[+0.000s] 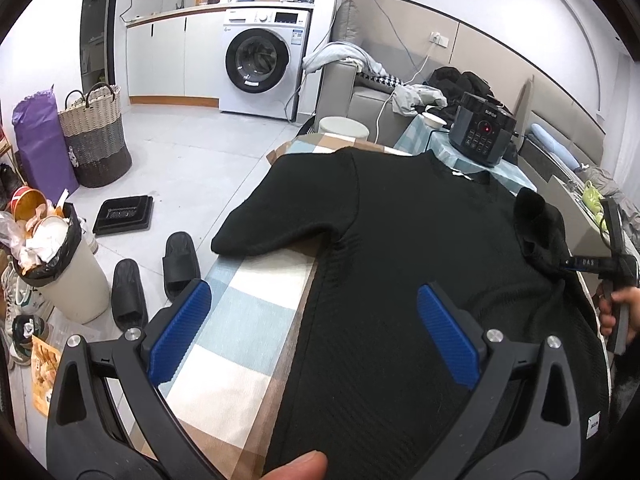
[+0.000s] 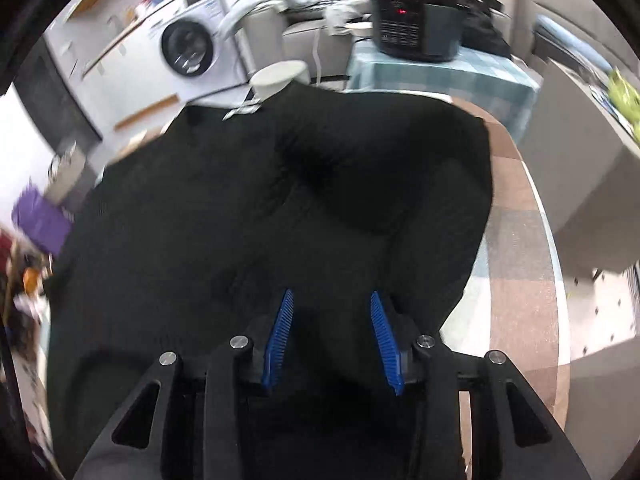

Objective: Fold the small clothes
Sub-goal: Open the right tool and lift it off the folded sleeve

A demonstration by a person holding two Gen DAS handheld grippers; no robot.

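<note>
A black short-sleeved top (image 1: 400, 240) lies flat on a checked tablecloth (image 1: 248, 320), collar at the far end. Its left sleeve (image 1: 272, 220) is spread out. My left gripper (image 1: 316, 320) is open and empty, hovering over the top's left edge near the hem. My right gripper (image 2: 330, 320) is shut on the right sleeve (image 2: 384, 184), which is lifted and folded over the body; from the left wrist view it shows at the right (image 1: 576, 264) holding the bunched sleeve (image 1: 540, 232). The right wrist view is blurred.
A dark electric cooker (image 1: 482, 132) stands on the table's far end, next to a white bowl (image 1: 434, 120). A white stool (image 1: 344, 128) sits beyond the table. On the floor at left are black slippers (image 1: 180, 260), a full bin (image 1: 60, 272) and a woven basket (image 1: 96, 136).
</note>
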